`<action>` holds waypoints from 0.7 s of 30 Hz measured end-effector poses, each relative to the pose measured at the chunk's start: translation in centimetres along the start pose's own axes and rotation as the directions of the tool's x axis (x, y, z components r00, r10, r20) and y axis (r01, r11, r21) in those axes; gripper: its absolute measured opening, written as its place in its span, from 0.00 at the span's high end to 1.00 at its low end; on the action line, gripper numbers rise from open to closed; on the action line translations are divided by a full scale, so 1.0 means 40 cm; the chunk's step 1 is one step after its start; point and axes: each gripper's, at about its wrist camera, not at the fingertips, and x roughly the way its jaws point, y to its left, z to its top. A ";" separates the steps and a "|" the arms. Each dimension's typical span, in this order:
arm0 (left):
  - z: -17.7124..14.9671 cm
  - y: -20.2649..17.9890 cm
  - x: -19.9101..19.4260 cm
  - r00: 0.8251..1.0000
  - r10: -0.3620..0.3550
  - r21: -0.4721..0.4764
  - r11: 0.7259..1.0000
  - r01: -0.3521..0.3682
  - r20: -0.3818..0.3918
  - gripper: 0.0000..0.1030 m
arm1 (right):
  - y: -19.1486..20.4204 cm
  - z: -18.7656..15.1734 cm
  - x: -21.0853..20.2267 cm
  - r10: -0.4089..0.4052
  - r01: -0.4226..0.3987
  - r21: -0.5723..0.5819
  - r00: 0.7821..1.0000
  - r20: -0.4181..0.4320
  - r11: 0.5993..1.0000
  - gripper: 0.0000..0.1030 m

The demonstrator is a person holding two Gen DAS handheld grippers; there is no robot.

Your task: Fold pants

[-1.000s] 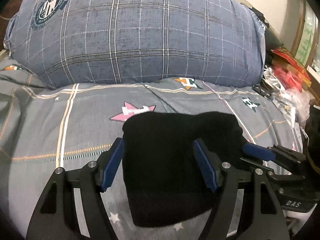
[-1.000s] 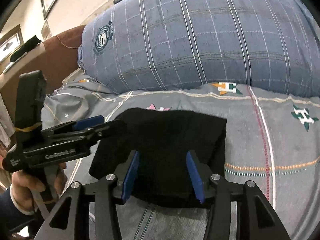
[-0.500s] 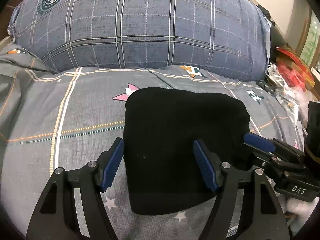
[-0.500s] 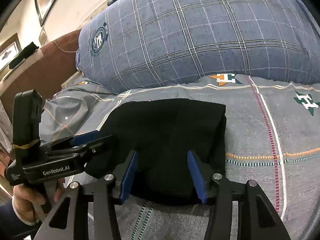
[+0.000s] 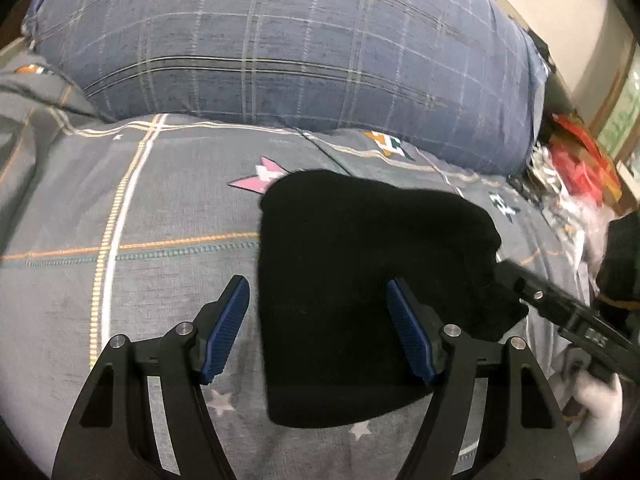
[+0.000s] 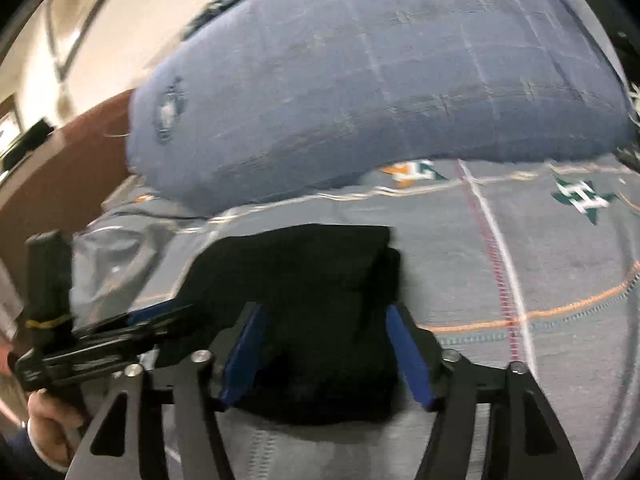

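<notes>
The folded black fabric pants point(image 5: 360, 304) lie as a compact, roughly rectangular bundle on the bed, on a grey bedsheet point(image 5: 132, 280) printed with orange and white lines, small stars and letter emblems. Behind the bundle, toward the head of the bed, rests a large blue-grey checked pillow point(image 5: 288, 44) bearing a round crest; it is near the pants but not touching them.

Left claw point(image 5: 318, 330): jaws spread wide. Its blue ribbed pads point(image 5: 226, 330) do not press on anything. In the left wrist view the left pad sits over bare sheet just beside the bundle's edge, while the right pad overlaps the black fabric. Whether the tips touch the cloth cannot be told.

Right claw point(image 6: 326, 350): its jaws have just been opening and now stand spread, with the near end of the pants between them. Its blue pads point(image 6: 242, 354) flank the fabric; no pinch is visible, though the frame is motion-blurred.

Each claw appears in the other's camera: the right one enters from the right edge of the left view, its tip at the bundle's right corner; the left one enters from the left of the right view, its tip at the bundle's left edge, gripped by a person's hand point(image 6: 52, 424) in a dark sleeve.

Cluttered red and white items point(image 5: 576, 168) lie beyond the bed's right side. A brown headboard point(image 6: 64, 176) stands at the left.
</notes>
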 end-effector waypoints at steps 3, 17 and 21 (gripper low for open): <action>0.013 0.030 -0.008 1.000 -0.010 -0.043 0.999 0.011 0.027 0.31 | -0.023 0.016 0.045 -0.017 0.019 0.017 0.997 -0.081 1.000 0.35; 0.007 -0.028 0.047 1.000 0.022 0.017 1.000 -0.022 0.010 0.28 | -0.010 0.021 0.060 0.006 -0.012 -0.067 0.995 -0.095 0.998 0.91; 0.001 -0.024 0.062 0.999 0.030 0.013 0.999 -0.030 -0.009 0.27 | -0.017 0.021 0.067 -0.012 0.007 -0.058 0.996 -0.085 0.998 0.78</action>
